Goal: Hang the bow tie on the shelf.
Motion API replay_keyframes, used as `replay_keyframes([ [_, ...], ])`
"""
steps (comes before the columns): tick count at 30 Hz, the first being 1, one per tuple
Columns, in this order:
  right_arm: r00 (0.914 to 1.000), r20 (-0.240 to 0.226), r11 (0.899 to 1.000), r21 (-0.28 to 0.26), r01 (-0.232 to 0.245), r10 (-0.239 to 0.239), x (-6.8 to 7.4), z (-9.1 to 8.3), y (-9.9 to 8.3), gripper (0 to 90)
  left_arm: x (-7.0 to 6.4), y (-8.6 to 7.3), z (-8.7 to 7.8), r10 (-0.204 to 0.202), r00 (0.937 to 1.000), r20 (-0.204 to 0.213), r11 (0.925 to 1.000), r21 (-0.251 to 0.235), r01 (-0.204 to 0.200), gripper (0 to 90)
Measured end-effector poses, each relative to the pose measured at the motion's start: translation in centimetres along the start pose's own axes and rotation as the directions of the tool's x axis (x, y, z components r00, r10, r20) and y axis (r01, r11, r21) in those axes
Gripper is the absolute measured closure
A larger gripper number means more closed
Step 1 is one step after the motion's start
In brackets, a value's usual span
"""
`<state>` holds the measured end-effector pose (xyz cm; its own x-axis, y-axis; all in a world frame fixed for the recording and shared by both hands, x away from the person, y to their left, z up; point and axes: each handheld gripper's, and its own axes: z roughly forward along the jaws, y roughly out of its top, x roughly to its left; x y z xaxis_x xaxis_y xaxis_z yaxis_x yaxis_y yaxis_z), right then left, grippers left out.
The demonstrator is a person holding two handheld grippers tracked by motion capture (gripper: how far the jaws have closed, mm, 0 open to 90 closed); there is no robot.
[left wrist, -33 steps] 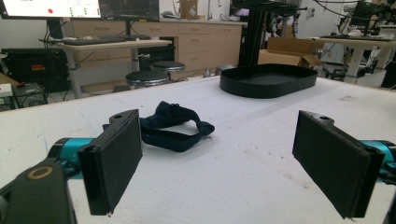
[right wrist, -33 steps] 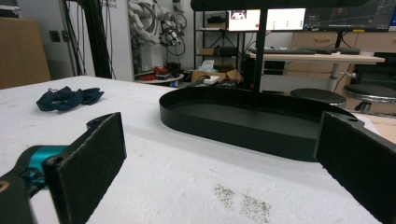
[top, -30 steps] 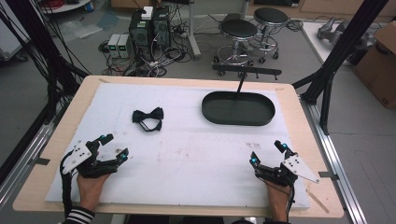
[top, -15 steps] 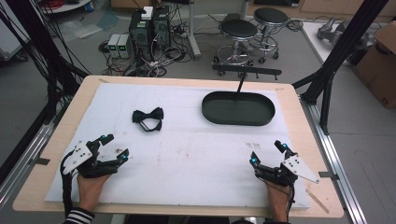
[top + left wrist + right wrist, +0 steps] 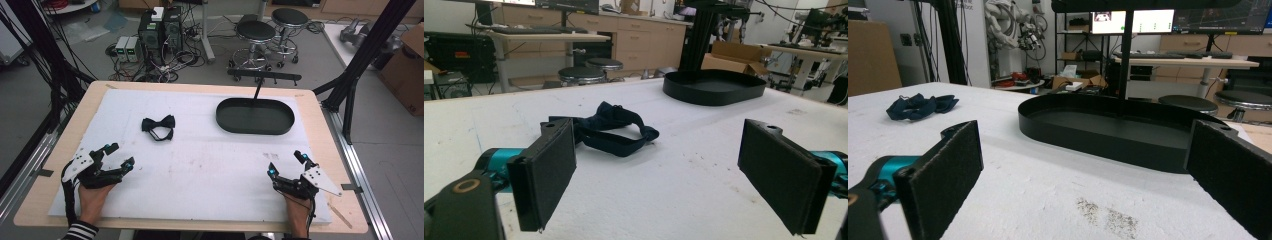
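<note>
A dark navy bow tie [image 5: 158, 127] lies on the white table cover, left of centre; it appears beyond the jaws in the left gripper view [image 5: 611, 129] and far left in the right gripper view [image 5: 918, 107]. An empty black oval tray [image 5: 255, 116] sits at the back right [image 5: 714, 87] [image 5: 1108, 132]. My left gripper [image 5: 121, 156] rests open near the front left, short of the bow tie, nothing between its pads [image 5: 546, 175]. Near the front right, my right gripper [image 5: 286, 164] is open too, facing the tray, holding nothing.
The white cover [image 5: 210, 165] spans most of the wooden table [image 5: 315, 107]. A black post with a crossbar [image 5: 262, 80] rises behind the tray. Stools [image 5: 255, 32], computers [image 5: 160, 27] and cables stand on the floor beyond the far edge.
</note>
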<state>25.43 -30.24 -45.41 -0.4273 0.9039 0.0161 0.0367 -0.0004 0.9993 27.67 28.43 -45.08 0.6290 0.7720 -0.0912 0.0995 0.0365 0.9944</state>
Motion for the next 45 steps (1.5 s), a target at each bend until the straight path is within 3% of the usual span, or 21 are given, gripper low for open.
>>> replay_keyframes([
  [5,1.0000,0.002,1.000,0.003,-0.001,0.000,0.0,0.0,0.0,1.2,0.7,0.4,-0.3,-0.044,0.9990,-0.008,0.9990,0.004,0.044,16.0],
  [6,1.0000,0.002,1.000,0.004,0.000,0.000,0.0,0.0,0.0,1.2,1.0,1.0,-0.2,-0.044,0.9990,0.003,0.9986,0.029,0.044,16.0],
  [14,1.0000,0.001,1.000,0.005,0.001,-0.001,0.0,0.1,0.0,1.2,1.5,4.4,1.0,-0.025,0.9995,0.017,0.9987,0.045,0.025,16.0],
  [18,1.0000,0.000,1.000,0.006,0.000,0.000,0.0,0.1,0.0,1.2,1.7,6.0,2.2,-0.025,0.9995,0.018,0.9961,0.085,0.024,16.2],
  [24,1.0000,0.000,1.000,0.005,0.002,-0.002,0.0,0.1,0.0,1.2,1.9,7.1,3.5,-0.015,0.9997,0.018,0.9894,0.144,0.013,16.2],
  [30,1.0000,-0.001,1.000,0.006,0.001,-0.001,0.0,0.1,0.0,1.2,2.3,8.0,4.8,-0.012,0.9999,0.012,0.9770,0.213,0.009,16.2],
  [32,1.0000,-0.001,1.000,0.007,0.002,-0.002,0.0,0.1,0.0,1.2,2.7,8.5,5.7,-0.006,1.0000,0.007,0.9684,0.249,0.004,16.2],
  [34,1.0000,-0.001,1.000,0.007,0.001,-0.001,0.0,0.1,0.0,1.2,2.8,8.6,5.9,-0.008,1.0000,0.002,0.9664,0.257,0.007,16.2],
  [36,1.0000,0.000,1.000,0.006,0.002,-0.002,0.0,0.1,0.0,1.2,3.1,8.9,6.6,-0.001,1.0000,-0.001,0.9569,0.290,0.001,16.2],
  [39,1.0000,0.000,1.000,0.006,0.002,-0.002,0.0,0.1,0.0,1.2,3.1,9.3,7.1,0.003,1.0000,0.000,0.9516,0.307,-0.003,16.3],
  [42,1.0000,-0.001,1.000,0.007,-0.001,0.001,0.0,0.1,0.0,1.2,3.3,10.0,7.9,0.025,0.9997,-0.008,0.9342,0.356,-0.020,16.7],
  [43,1.0000,0.001,1.000,0.007,0.004,-0.004,0.0,0.1,0.0,1.2,3.3,10.0,7.9,0.025,0.9997,-0.008,0.9342,0.356,-0.020,17.0],
  [45,1.0000,0.001,1.000,0.008,0.004,-0.004,0.0,0.1,0.0,1.2,3.7,10.4,8.6,0.027,0.9993,-0.026,0.9184,0.396,-0.014,17.0],
])
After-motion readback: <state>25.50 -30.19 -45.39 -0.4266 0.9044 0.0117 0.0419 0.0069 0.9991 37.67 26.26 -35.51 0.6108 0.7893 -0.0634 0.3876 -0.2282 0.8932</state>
